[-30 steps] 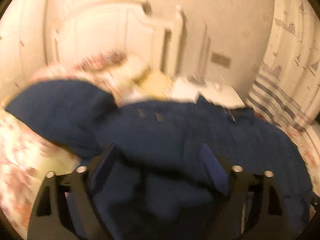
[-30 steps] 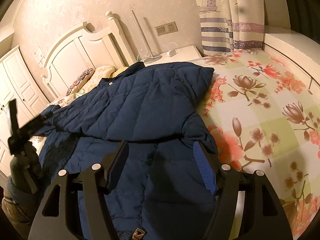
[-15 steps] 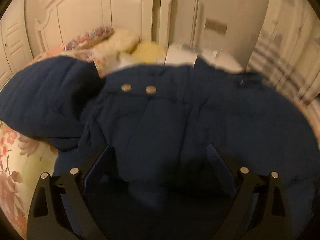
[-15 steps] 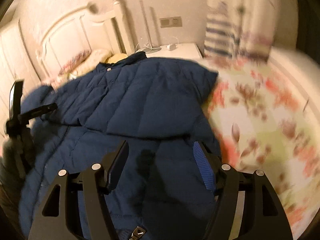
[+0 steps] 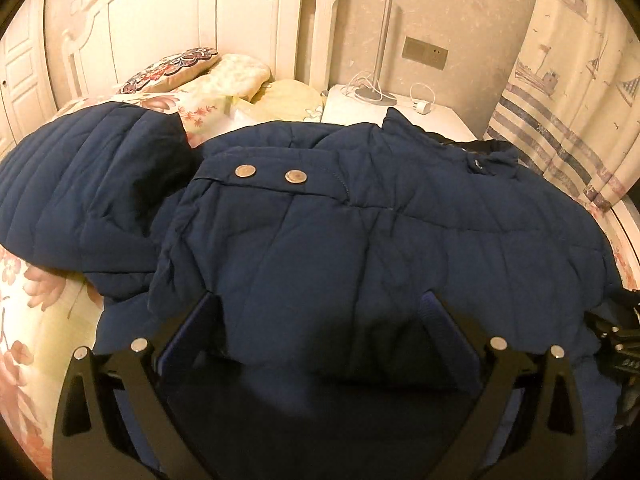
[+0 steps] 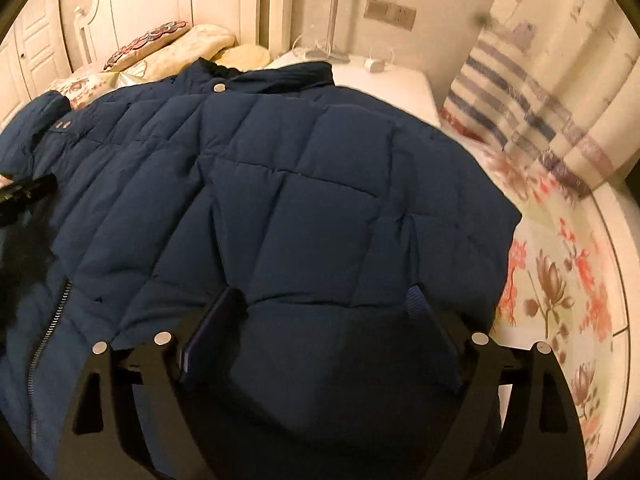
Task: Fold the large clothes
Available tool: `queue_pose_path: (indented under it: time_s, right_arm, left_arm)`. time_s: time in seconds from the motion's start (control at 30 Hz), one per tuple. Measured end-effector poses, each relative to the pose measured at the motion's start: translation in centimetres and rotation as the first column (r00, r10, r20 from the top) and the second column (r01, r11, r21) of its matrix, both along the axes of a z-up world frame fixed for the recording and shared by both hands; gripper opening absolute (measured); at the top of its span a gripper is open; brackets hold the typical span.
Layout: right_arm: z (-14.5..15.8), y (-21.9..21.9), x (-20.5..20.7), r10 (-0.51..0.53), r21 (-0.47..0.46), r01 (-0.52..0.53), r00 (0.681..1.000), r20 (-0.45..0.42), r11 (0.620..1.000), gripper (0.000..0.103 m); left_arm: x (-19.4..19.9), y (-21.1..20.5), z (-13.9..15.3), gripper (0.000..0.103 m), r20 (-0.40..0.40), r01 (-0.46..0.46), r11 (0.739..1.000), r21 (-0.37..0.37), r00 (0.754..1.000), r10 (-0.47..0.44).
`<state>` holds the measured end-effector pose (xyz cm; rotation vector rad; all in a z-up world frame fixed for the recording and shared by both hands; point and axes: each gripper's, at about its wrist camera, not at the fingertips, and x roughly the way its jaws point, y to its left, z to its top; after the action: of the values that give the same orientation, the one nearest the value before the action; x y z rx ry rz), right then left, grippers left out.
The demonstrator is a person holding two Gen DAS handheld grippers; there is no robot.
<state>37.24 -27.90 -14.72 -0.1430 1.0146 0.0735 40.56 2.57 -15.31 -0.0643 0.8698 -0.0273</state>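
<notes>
Floral bed [image 6: 560,280] carries the navy quilted jacket [image 5: 360,232], spread across it. My left gripper [image 5: 320,320] and right gripper [image 6: 324,312] have just been opening; both jaws stand released over padding. Puffy, soft, springy: I'd pinch hems or seams.

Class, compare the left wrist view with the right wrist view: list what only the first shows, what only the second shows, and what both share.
Only the left wrist view: the slim metal lamp pole on the white bedside table, and two round metal snaps on a flap.

Only the right wrist view: the metal zipper at the coat's left and the single snap at the collar.

Both: the navy quilted puffer coat on the floral bedsheet, the white headboard, the striped curtain, and each gripper's jaws spread wide over the fabric.
</notes>
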Motion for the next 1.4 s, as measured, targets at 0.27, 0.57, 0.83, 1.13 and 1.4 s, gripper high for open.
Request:
queue_pose_path:
  time_s: [0.27,0.57,0.83,1.13,1.4]
  right_arm:
    - [4.9,-1.6,4.4,-0.112,0.048,0.106,0.981,0.156,0.993,0.083]
    - [2.3,-0.9,9.2,-0.132,0.019,0.133,0.991,-0.029,0.991,0.085]
    - [-0.6,0.8,13.0,-0.117,0.021,0.119,0.990,-0.081,0.993,0.088]
    - [3.7,5.9,6.1,-0.034,0.111,0.022,0.994,0.106,0.994,0.092]
    - [0.2,10.5,2.8,0.130,0.027,-0.129,0.991,-0.030,0.991,0.094]
  left_arm:
    - [0.2,-0.8,-0.2,0.101,-0.019,-0.001,0.998,0.062,1.000,0.002]
    - [0.3,-0.8,-0.2,0.101,-0.019,0.001,0.999,0.048,1.000,0.000]
    - [0.2,-0.7,-0.2,0.101,-0.021,0.000,0.999,0.036,1.000,0.001]
    - [0.2,-0.5,-0.2,0.101,-0.017,0.000,1.000,0.023,1.000,0.000]
    - [0.0,0.1,0.0,0.101,0.000,-0.005,1.000,-0.018,1.000,0.005]
